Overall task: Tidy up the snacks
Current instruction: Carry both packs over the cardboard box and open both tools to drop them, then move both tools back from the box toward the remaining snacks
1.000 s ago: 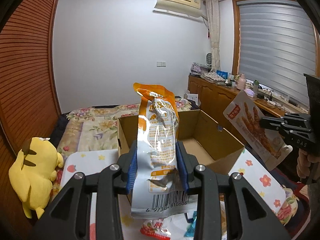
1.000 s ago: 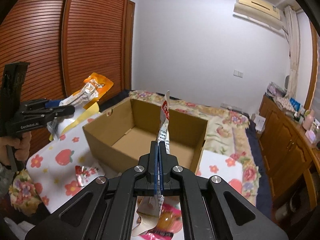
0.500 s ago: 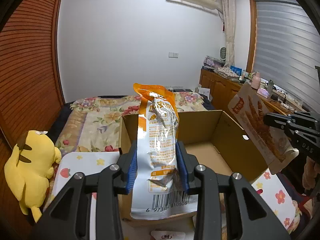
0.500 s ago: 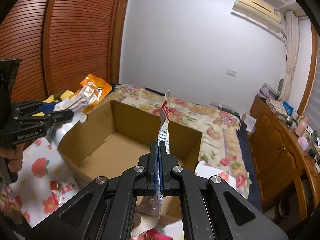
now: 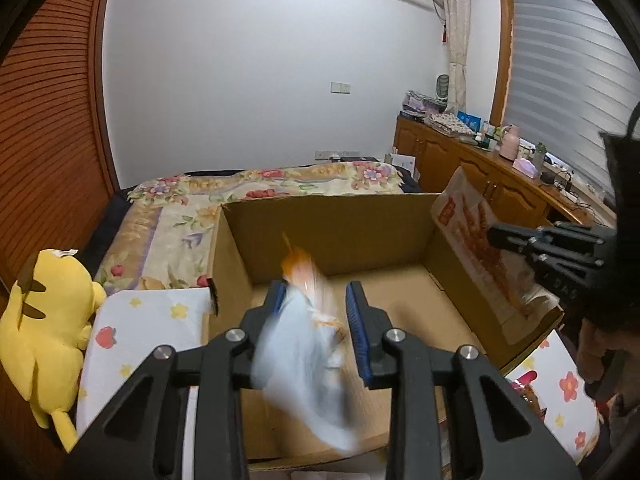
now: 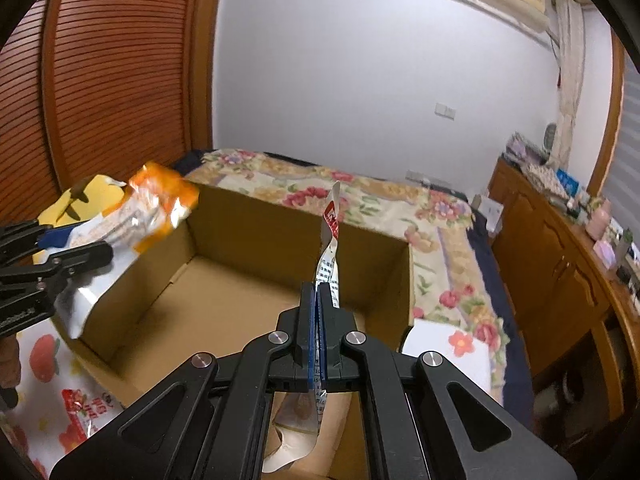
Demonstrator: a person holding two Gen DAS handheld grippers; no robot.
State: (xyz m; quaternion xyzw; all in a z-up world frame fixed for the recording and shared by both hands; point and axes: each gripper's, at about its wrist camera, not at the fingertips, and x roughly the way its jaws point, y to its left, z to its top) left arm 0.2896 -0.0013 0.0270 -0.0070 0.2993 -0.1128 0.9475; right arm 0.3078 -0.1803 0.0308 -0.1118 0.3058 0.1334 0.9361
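The left gripper [image 5: 316,312] has let go, its jaws wide of the blurred silver-and-orange foil snack bag [image 5: 304,344] now dropping into the open brown cardboard box [image 5: 328,236] at centre frame, while the right gripper [image 6: 318,320] stays clenched on its flat red-and-white packet [image 6: 330,248].

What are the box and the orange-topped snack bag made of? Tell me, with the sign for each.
Box: corrugated cardboard, it seems; matte brown walls, folded flaps. Orange-topped snack bag: likely metallised plastic film; glossy, crinkled, with silvery glints.
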